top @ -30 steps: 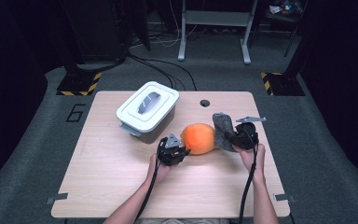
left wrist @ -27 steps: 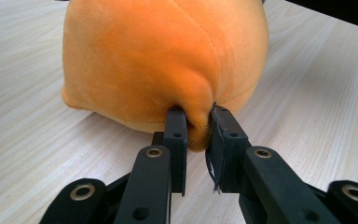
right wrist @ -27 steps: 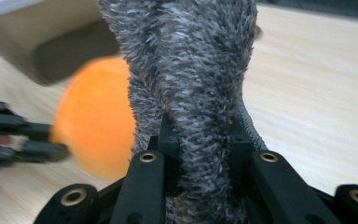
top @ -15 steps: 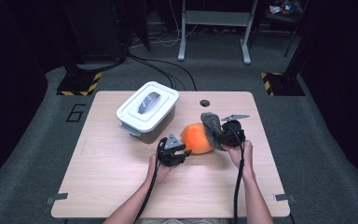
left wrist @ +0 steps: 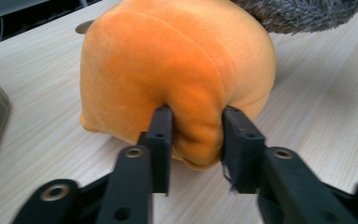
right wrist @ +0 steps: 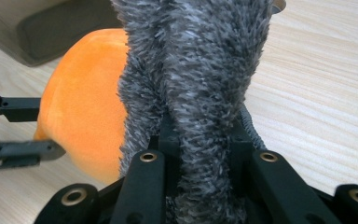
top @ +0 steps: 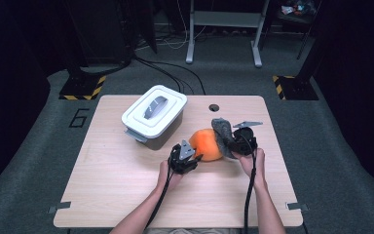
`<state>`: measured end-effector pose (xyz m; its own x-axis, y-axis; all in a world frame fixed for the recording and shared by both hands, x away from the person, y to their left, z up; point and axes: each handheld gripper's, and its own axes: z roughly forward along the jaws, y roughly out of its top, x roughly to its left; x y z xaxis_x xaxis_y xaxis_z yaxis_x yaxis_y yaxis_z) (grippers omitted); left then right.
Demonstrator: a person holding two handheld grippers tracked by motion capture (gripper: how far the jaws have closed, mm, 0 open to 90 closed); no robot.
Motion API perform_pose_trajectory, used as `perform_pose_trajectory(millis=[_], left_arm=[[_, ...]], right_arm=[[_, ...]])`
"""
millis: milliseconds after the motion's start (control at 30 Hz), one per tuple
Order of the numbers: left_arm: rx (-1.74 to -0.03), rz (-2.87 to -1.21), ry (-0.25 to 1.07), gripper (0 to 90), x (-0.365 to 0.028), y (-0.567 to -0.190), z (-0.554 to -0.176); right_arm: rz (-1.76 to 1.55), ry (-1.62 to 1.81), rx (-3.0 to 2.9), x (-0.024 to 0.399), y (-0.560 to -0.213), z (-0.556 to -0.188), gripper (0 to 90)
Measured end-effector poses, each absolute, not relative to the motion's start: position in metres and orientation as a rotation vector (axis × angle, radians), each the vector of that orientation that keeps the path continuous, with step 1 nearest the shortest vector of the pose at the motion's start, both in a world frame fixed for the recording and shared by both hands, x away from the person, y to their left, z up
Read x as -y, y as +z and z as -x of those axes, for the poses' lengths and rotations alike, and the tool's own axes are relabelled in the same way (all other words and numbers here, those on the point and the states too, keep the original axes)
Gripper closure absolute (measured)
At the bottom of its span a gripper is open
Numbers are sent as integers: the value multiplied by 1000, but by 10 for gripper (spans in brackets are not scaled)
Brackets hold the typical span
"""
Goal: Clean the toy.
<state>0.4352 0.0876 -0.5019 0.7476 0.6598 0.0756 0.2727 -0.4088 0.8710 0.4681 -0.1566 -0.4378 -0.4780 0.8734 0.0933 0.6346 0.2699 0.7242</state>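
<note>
Grey cloth (top: pixel 222 132) nearer orange plush (top: pixel 206 145) (mid-table)

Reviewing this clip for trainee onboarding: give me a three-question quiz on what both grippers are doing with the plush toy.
1. What does the left gripper pinch?
2. True or false: the right gripper is closed on the grey fuzzy cloth.
3. The white lidded box stands: A) on the toy's left, farther from the person; B) on top of the toy; C) on the floor.

Key:
1. A fold of the orange plush toy; its jaws have just been closing.
2. True.
3. A.
</note>
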Motion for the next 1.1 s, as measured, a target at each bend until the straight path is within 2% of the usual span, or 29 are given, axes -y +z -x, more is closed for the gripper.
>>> perform_pose_trajectory(millis=[67,200,500,733,867,1100], left_arm=[[-697,-1990,501,728,-88,-502,-435],[-696,-1975,455,753,-90,-498,-436],[-729,-1932,340,770,-91,-488,-438],[-769,-1905,210,770,-92,-482,-438],[-794,-1898,166,769,-92,-482,-437],[-831,-1890,169,760,-94,-486,-440]], right_arm=[[-1361,1048,-2213,160,-437,-465,740],[-1380,1081,-2191,165,-431,-458,739],[-1331,1148,-2185,161,-411,-446,740],[-1253,1230,-2246,140,-399,-439,739],[-1202,1164,-2293,121,-404,-442,738],[-1170,1067,-2280,109,-416,-446,739]])
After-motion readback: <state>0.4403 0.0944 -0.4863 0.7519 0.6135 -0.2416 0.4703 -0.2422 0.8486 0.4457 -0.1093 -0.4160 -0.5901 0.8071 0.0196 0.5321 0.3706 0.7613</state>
